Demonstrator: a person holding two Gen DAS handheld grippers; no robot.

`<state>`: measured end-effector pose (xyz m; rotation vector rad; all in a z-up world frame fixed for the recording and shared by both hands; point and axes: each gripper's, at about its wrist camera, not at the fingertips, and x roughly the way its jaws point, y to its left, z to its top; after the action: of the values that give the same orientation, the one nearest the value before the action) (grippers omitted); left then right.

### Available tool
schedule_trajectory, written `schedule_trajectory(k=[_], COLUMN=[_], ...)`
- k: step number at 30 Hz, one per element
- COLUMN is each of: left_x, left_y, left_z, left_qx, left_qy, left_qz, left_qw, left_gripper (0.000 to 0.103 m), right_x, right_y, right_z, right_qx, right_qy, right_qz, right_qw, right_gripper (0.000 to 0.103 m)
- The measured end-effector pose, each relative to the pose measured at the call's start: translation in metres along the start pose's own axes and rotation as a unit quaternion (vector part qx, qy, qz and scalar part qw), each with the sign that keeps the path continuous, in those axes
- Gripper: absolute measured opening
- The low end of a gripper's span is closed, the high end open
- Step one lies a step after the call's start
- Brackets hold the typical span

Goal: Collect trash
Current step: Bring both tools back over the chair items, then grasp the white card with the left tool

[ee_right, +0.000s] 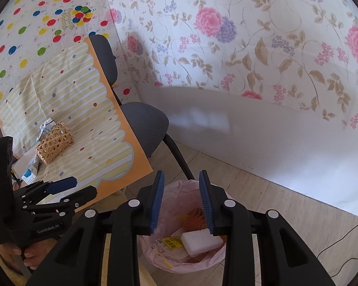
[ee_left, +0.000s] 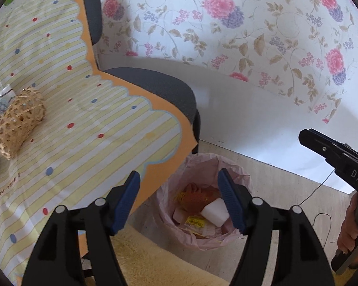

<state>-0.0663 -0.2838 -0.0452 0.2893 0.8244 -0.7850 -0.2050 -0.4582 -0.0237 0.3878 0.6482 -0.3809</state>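
Trash is already lying in the pink-lined round waste bin [ee_right: 182, 250] on the floor: a white foam block [ee_right: 200, 239], a yellow-labelled wrapper [ee_right: 170, 242] and an orange net bag [ee_left: 198, 196].

Both tools are hanging over that bin. The right gripper [ee_right: 181, 202] is showing its jaws partly apart with nothing between them, the bin directly ahead at 6 o'clock in its view. The left gripper [ee_left: 179, 200] is holding its jaws wide apart, also empty.

More trash appears to be waiting on the striped, dotted yellow cloth-covered surface [ee_left: 88, 124]: crinkled clear and printed wrappers [ee_right: 44, 128] are lying just behind and beside a woven bamboo tube-shaped basket [ee_right: 55, 143], which is resting on its side with its long axis running from 8 to 2 o'clock. A blue-and-white packet [ee_right: 29, 175] is lying near the surface's edge.

From the left gripper this pile is sitting at about 9 o'clock, and from the right gripper at 10 o'clock and farther off, so the left hand is likely the nearer one for the next pickup.
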Motion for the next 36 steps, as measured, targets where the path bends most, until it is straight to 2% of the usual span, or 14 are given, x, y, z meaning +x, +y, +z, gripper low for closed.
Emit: schedule_trajectory(k=[7,14,16,21,29,33,36], left_x=[-0.029,-0.058,-0.067,-0.089,-0.122,-0.135,-0.144], left_y=[0.028,0.059,0.071,0.112,0.184,0.219,0.248], left_z=[-0.010,-0.015,-0.018,-0.031,-0.056,-0.066,-0.071], left_qx=[-0.021,-0.044,-0.056,-0.095,-0.164,-0.197,-0.216], left_qy=[-0.018,-0.033,-0.036,-0.042,-0.048,-0.051,-0.057], left_qz=[0.039,0.060,0.066,0.100,0.178,0.205,0.224], left_qw=[0.9989,0.9967,0.9956,0.9896,0.9691,0.9573,0.9486], left_gripper=[0.066,0.066,0.066,0.068,0.069,0.070,0.070], right_x=[-0.004,-0.009,-0.007,0.004,0.027,0.041,0.052], right_y=[0.032,0.078,0.095,0.140,0.206,0.243,0.269], right_z=[0.000,0.008,0.011,0.018,0.031,0.034,0.036], right_qx=[-0.024,-0.062,-0.078,-0.121,-0.177,-0.210,-0.230], right_qy=[0.002,-0.004,-0.003,-0.001,0.002,0.006,0.010], right_qz=[0.016,0.047,0.058,0.085,0.121,0.136,0.149], right_qw=[1.000,0.997,0.995,0.989,0.977,0.968,0.962], right_gripper=[0.032,0.033,0.039,0.040,0.044,0.054,0.057])
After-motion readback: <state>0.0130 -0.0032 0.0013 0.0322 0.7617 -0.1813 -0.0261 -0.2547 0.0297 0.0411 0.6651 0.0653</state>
